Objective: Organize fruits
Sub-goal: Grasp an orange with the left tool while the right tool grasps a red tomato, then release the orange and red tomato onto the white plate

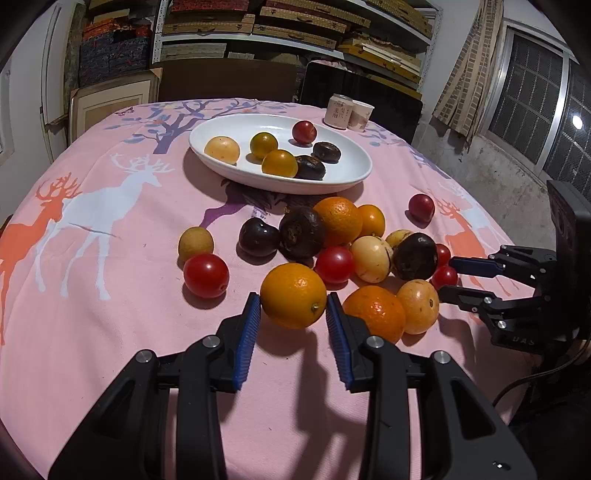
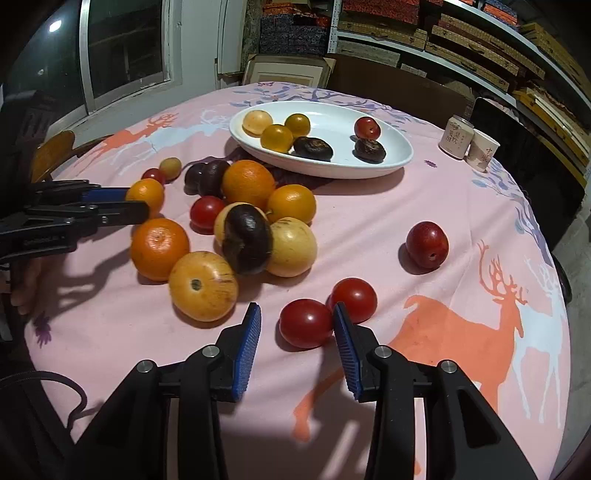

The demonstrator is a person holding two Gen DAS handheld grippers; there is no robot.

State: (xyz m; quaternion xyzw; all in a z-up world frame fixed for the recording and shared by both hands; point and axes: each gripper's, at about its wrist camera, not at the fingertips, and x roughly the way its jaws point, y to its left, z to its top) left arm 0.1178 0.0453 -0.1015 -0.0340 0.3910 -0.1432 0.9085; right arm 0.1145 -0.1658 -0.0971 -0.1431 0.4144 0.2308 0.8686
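Note:
A white oval dish (image 1: 343, 173) (image 2: 400, 157) at the back of the table holds several small fruits. A pile of oranges, tomatoes, dark and yellow fruits lies in front of it. My left gripper (image 1: 292, 304) is open with an orange (image 1: 293, 295) (image 2: 146, 194) between its fingertips, resting on the cloth. My right gripper (image 2: 297, 317) is open around a red tomato (image 2: 306, 323) (image 1: 445, 277) on the cloth. A second tomato (image 2: 355, 298) touches it. A red plum (image 2: 427, 244) (image 1: 421, 207) lies apart to the right.
The table wears a pink cloth with deer (image 1: 92, 221). Two paper cups (image 1: 349, 112) (image 2: 467, 144) stand behind the dish. Shelves of boxes (image 1: 295, 26) and a dark chair (image 1: 369, 92) are beyond. A lone tomato (image 1: 206, 275) and a yellow fruit (image 1: 195, 243) lie left of the pile.

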